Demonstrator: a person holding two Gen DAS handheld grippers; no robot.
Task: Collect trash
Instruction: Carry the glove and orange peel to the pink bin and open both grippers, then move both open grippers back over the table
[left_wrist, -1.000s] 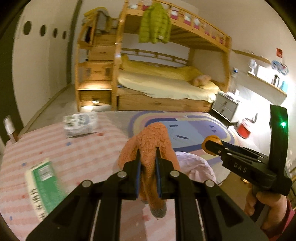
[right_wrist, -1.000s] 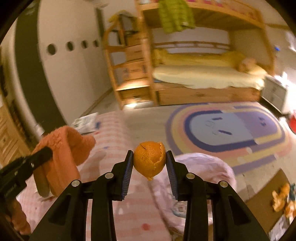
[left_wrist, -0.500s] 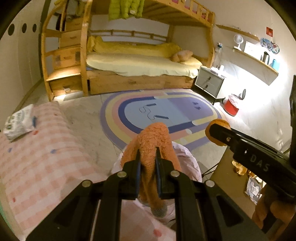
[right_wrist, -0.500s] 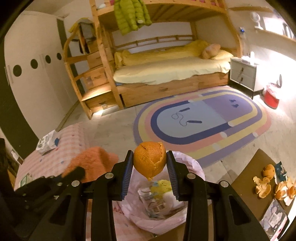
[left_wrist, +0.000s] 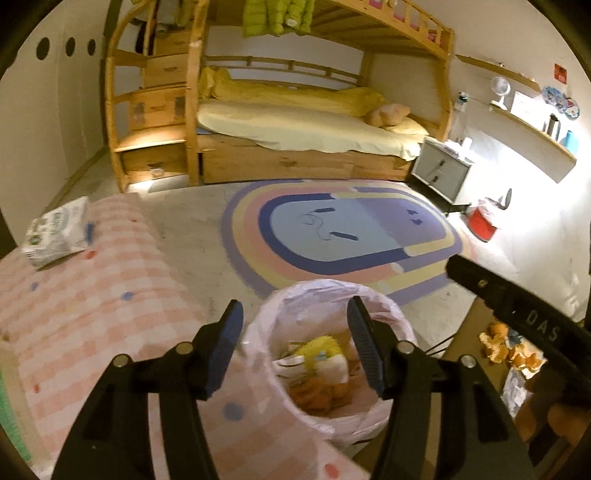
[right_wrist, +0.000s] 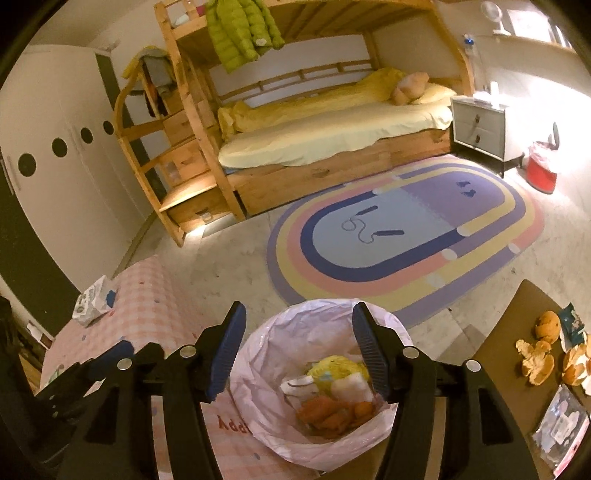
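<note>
A bin lined with a pale pink bag (left_wrist: 325, 295) (right_wrist: 317, 325) stands on the floor just below both grippers. Inside lie the orange fuzzy cloth (right_wrist: 325, 413) (left_wrist: 314, 395), an orange peel (right_wrist: 364, 408), and yellow and white trash. My left gripper (left_wrist: 295, 347) is open and empty above the bin. My right gripper (right_wrist: 297, 350) is open and empty above it too; its body shows at the right of the left wrist view (left_wrist: 517, 310).
A pink checked bedcover (left_wrist: 92, 302) (right_wrist: 147, 302) with a white packet (left_wrist: 55, 232) (right_wrist: 90, 301) lies left of the bin. A brown table (right_wrist: 517, 332) at the right holds orange peels (right_wrist: 539, 362) and wrappers. A rug, bunk bed, nightstand and red bin lie beyond.
Both grippers opened over the bin. The orange cloth dropped from the left and the orange peel from the right; both now lie in the bag.
</note>
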